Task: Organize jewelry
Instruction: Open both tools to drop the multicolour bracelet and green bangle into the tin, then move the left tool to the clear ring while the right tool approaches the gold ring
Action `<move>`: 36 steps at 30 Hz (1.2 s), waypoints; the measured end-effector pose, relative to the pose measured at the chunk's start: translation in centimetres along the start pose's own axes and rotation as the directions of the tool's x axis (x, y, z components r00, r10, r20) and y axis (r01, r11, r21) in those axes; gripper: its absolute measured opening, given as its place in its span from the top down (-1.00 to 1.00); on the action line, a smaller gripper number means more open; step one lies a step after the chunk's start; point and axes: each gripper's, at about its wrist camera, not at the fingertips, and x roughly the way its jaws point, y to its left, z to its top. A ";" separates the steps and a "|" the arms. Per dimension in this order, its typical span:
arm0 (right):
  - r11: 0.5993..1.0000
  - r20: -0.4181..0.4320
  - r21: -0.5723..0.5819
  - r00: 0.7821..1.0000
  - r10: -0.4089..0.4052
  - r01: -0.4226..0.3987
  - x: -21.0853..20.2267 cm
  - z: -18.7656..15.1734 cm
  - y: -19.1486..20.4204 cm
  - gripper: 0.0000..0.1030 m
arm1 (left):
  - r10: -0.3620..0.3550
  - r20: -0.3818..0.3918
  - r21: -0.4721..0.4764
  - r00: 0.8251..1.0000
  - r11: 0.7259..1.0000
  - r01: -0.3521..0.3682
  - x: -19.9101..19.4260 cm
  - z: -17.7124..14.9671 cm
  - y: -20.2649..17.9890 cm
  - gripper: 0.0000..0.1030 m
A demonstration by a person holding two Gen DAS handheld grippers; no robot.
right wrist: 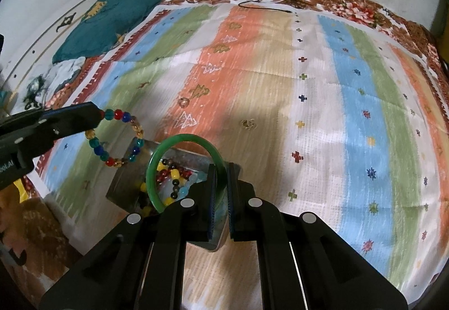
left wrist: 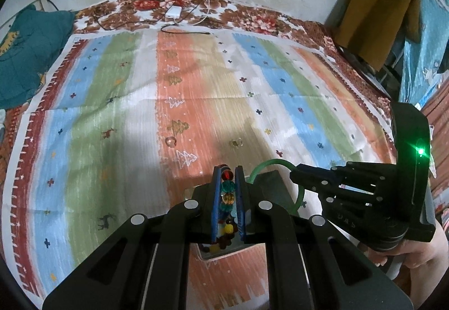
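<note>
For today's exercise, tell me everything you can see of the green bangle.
The green bangle is a plain, smooth, closed ring, glossy and faintly translucent, like jade or glass. It stands on edge, lifted off the cloth, clamped at one side of its rim between the shut pads of the right gripper. It hangs over the metal box, whose beads show through its opening. Nothing but the pads touches it. From the left wrist view only an arc shows.
</note>
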 end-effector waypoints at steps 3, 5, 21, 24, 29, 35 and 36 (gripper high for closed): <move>1.000 -0.005 -0.008 1.000 0.006 -0.006 0.0 -0.2 0.2 0.84 | -0.002 -0.007 0.003 1.000 1.000 0.002 0.0 -0.3 -0.2 0.82; 1.000 -0.011 -0.011 1.000 0.012 -0.012 0.1 -0.3 0.4 0.83 | -0.005 -0.021 0.006 1.000 1.000 0.005 0.2 -0.5 -0.3 0.82; 0.999 -0.029 0.033 0.999 -0.041 0.042 0.9 0.3 -0.9 -0.07 | 0.060 -0.066 -0.081 0.996 0.995 -0.065 2.2 0.1 2.6 -0.04; 0.998 -0.028 0.049 0.998 -0.048 0.049 1.0 0.6 -1.4 -0.13 | 0.078 -0.076 -0.093 0.994 0.992 -0.085 2.8 0.5 3.2 -0.11; 0.997 -0.037 0.068 0.998 -0.043 0.046 1.6 1.2 -1.9 -0.17 | 0.107 -0.099 -0.100 0.989 0.988 -0.117 3.9 1.0 4.1 -0.19; 0.996 -0.048 0.083 0.998 -0.029 0.033 2.3 1.9 -2.3 -0.18 | 0.136 -0.126 -0.091 0.983 0.985 -0.147 5.3 1.5 4.6 -0.24; 0.996 -0.049 0.080 0.998 -0.031 0.035 2.4 2.0 -2.2 -0.18 | 0.138 -0.127 -0.091 0.982 0.984 -0.150 5.5 1.5 4.7 -0.26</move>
